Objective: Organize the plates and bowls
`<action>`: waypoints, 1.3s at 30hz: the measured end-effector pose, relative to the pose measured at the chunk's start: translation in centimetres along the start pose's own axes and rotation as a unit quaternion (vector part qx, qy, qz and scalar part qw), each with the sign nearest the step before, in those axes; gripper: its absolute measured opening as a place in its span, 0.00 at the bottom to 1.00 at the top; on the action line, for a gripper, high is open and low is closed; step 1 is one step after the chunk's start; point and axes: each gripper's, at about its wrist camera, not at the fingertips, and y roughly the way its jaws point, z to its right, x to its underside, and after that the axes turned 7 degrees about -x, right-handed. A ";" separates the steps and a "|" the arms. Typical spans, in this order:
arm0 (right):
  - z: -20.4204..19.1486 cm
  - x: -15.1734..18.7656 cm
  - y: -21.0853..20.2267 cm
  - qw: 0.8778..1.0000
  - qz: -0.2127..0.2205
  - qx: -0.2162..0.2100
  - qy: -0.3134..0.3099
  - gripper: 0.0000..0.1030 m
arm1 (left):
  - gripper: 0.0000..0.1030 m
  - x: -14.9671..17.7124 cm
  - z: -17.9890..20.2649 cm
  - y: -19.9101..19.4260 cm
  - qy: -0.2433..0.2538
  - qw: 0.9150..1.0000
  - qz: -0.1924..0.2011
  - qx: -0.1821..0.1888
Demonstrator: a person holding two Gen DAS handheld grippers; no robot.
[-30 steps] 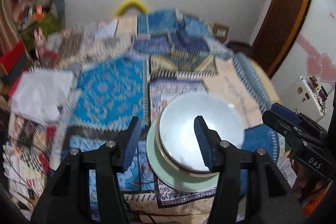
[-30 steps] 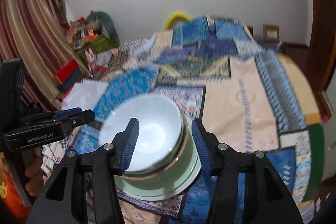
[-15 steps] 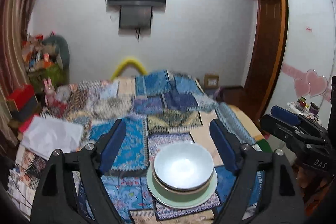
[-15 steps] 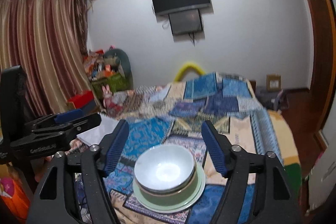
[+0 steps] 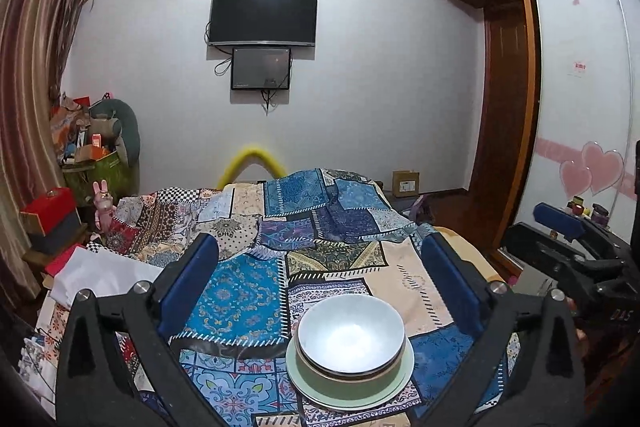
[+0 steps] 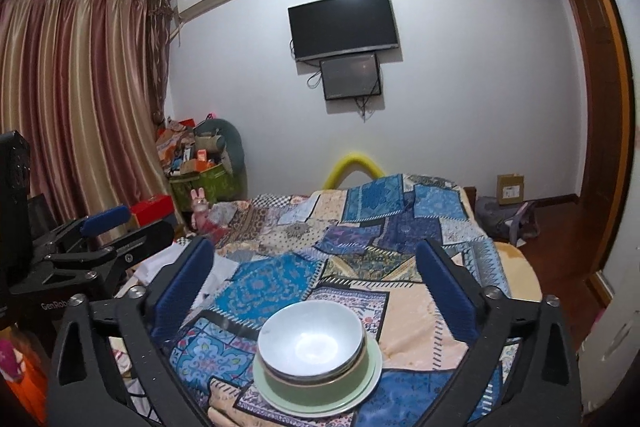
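Note:
A white bowl (image 5: 350,339) (image 6: 310,337) is nested in a green bowl (image 5: 316,374) (image 6: 316,387) that stands on a pale green plate (image 5: 396,387) (image 6: 372,383), all on the patchwork bedspread (image 5: 240,299) (image 6: 412,323). My left gripper (image 5: 320,275) hangs above and behind the stack, its jaws still opening wide, nothing between them. The right gripper (image 6: 312,275) is likewise raised over the stack with jaws opening and empty. Each gripper shows at the edge of the other's view: the right gripper (image 5: 568,251), the left gripper (image 6: 100,247).
White paper (image 5: 100,275) lies on the bed's left side. A red box (image 5: 50,213) and a cluttered pile (image 6: 200,155) stand by the curtain. A TV (image 5: 264,17) hangs on the far wall. A wardrobe (image 5: 580,107) stands to the right.
Both grippers let go of the white bowl, opened wide and rose back from the stack, tilting up so the room's far wall came into view. The stack stayed put.

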 end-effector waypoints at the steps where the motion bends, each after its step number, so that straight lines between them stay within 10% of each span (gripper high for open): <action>1: 0.0 0.0 0.0 1.000 0.000 0.001 -0.001 1.00 | 1.00 0.1 0.0 0.0 -0.001 1.000 0.000 0.000; 39: -0.1 0.4 -0.2 1.000 -0.004 -0.003 0.002 1.00 | 1.00 0.9 -0.5 0.9 -0.010 1.000 -0.013 0.007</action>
